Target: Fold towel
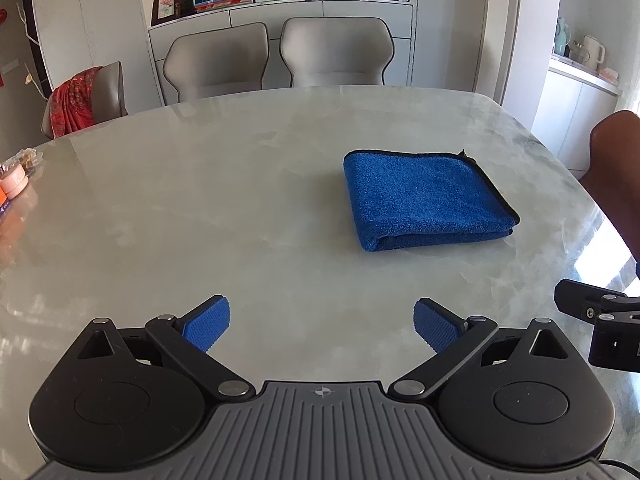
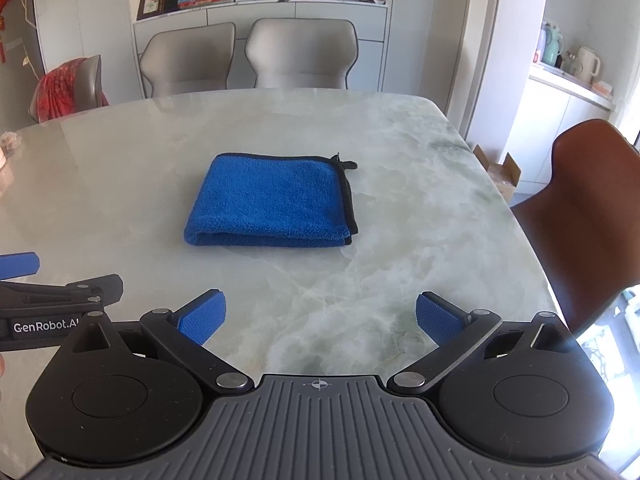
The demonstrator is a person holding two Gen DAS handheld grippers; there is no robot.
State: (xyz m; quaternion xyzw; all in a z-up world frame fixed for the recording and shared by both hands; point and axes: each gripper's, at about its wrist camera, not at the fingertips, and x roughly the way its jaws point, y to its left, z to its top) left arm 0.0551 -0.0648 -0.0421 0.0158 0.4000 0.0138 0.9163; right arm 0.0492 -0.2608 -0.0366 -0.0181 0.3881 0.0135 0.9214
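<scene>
A blue towel [image 1: 426, 198] with a black hem lies folded into a thick square on the marble table [image 1: 200, 208]. In the right wrist view the towel [image 2: 272, 202] sits straight ahead, with its folded edge facing me and a small black loop at its far right corner. My left gripper [image 1: 322, 326] is open and empty above the table, nearer than the towel and to its left. My right gripper [image 2: 320, 322] is open and empty, a short way in front of the towel. Neither gripper touches the towel.
Two grey chairs [image 1: 276, 56] stand at the table's far edge, before a cabinet of ornaments. A brown chair [image 2: 592, 216] stands at the right side. A chair with red cloth [image 1: 76, 100] stands far left. Small packets [image 1: 18, 172] lie at the left edge.
</scene>
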